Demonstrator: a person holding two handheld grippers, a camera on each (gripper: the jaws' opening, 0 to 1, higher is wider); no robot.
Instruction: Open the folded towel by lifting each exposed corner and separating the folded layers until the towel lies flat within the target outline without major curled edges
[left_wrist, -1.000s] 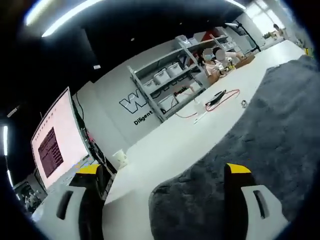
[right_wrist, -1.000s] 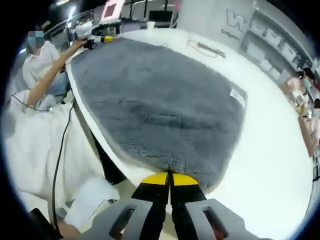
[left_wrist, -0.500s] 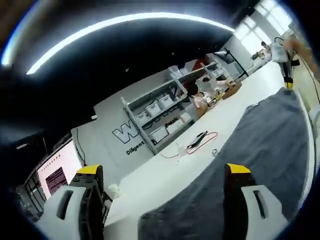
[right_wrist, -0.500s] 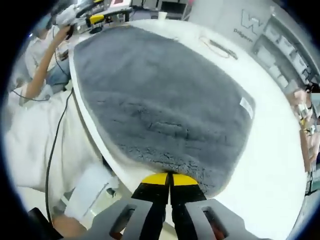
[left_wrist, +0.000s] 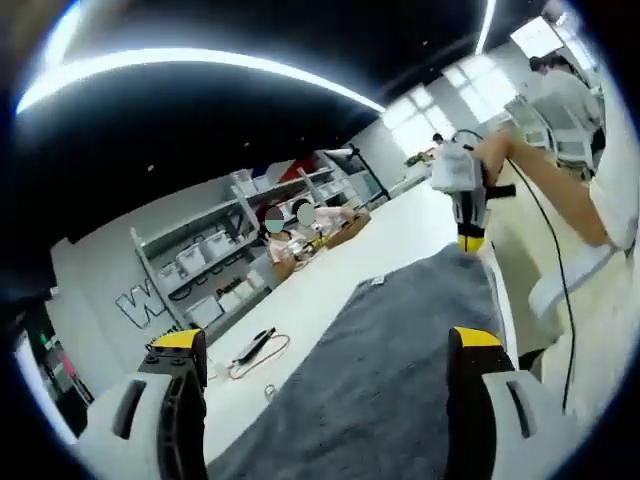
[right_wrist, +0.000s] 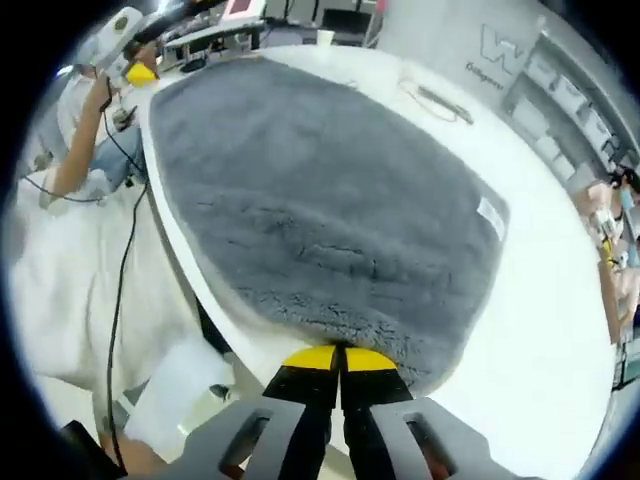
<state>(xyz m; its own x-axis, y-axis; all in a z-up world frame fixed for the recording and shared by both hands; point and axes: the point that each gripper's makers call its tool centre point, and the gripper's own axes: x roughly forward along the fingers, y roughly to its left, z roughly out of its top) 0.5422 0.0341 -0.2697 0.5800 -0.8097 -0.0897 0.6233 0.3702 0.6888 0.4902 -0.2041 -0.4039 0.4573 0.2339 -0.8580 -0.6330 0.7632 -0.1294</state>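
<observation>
Towel (right_wrist: 320, 210), grey, lies flat on white table (right_wrist: 540, 330) ahead of right gripper (right_wrist: 340, 362), jaws pressed together w/ nothing between. Left gripper (left_wrist: 325, 345) jaws spread over towel.

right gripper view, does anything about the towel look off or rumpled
Mostly fine: the grey towel lies spread open on the white table. One low crease ruffles the pile toward its near end, and its near edge sits right along the table's edge. The right tongs are shut at that near edge.
</observation>
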